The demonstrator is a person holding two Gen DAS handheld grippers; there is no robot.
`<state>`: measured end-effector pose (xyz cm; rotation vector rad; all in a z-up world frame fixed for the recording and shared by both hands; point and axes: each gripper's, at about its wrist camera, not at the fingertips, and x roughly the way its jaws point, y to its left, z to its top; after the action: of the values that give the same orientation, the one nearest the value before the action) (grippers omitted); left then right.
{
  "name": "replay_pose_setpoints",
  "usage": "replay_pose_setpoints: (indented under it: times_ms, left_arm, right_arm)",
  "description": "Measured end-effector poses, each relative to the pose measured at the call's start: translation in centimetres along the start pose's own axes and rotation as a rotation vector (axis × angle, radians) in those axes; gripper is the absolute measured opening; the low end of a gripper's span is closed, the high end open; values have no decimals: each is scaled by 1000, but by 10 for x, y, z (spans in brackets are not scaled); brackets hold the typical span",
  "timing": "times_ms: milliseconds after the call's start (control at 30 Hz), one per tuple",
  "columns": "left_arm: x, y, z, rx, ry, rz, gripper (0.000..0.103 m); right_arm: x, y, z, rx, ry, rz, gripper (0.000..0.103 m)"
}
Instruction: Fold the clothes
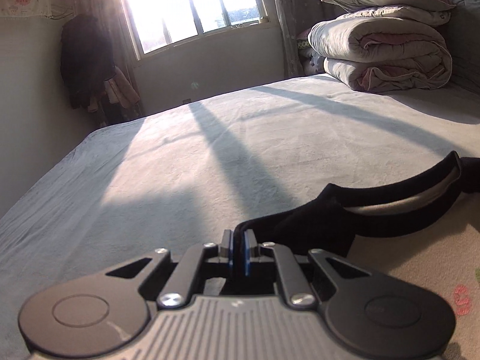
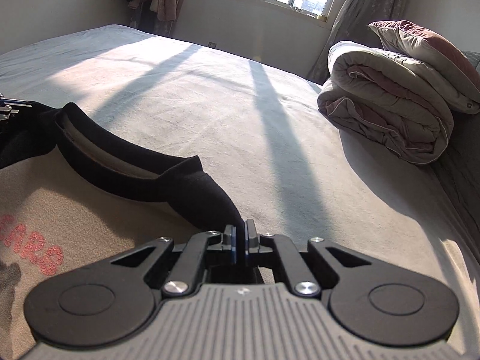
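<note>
A beige garment with red lettering and a black collar and shoulders lies on the bed. My left gripper is shut on the black fabric at one shoulder. My right gripper is shut on the black fabric at the other shoulder. The collar arches up between the two grippers. In the right wrist view the left gripper's fingers show at the far left edge. The beige body with a red print spreads right of the left gripper.
The bed's pale sheet stretches ahead, crossed by window shadows. Folded quilts and a pillow are stacked at the headboard on the right. Dark clothes hang in the left corner beside the bright window.
</note>
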<state>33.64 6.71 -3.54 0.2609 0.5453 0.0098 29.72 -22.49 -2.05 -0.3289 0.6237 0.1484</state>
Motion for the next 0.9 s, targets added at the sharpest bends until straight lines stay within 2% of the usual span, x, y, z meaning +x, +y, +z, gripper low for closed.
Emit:
replay_pose_setpoints:
  times_ms: [133, 200, 300, 333, 367, 400, 467, 500, 533, 700, 800, 900]
  left_arm:
    - [19, -2, -19, -24, 35, 2, 9]
    - [7, 0, -20, -55, 40, -14, 13]
    - [-10, 4, -21, -101, 49, -38, 28]
    - [-15, 5, -22, -117, 52, -45, 35]
    - [-21, 6, -22, -132, 55, -53, 36]
    - [-26, 7, -23, -147, 57, -61, 37]
    - [-38, 9, -24, -178, 63, -77, 42]
    - [-43, 10, -24, -194, 66, -85, 45]
    - [-49, 11, -24, -209, 69, -93, 49]
    - [-78, 17, -27, -284, 83, -133, 50]
    - [-116, 10, -37, -262, 88, -179, 57]
    - [-150, 6, -51, -247, 119, -222, 65]
  right_arm:
    - [26, 15, -10, -14, 39, 4, 4]
    - [32, 17, -15, -18, 42, 1, 5]
    - [31, 14, -15, 4, 39, 6, 7]
    - [28, 11, -14, 23, 44, 21, 14]
    - [24, 8, -13, 43, 51, 40, 19]
    - [19, 4, -12, 71, 59, 56, 20]
    - [5, -5, -12, 128, 67, 73, 40]
    - [-3, -12, -13, 159, 74, 91, 43]
    - [-12, -17, -15, 184, 84, 111, 44]
    - [-65, -32, -38, 244, 129, 158, 44]
    - [-96, -37, -57, 269, 158, 176, 45]
    - [-127, -41, -77, 292, 187, 210, 52]
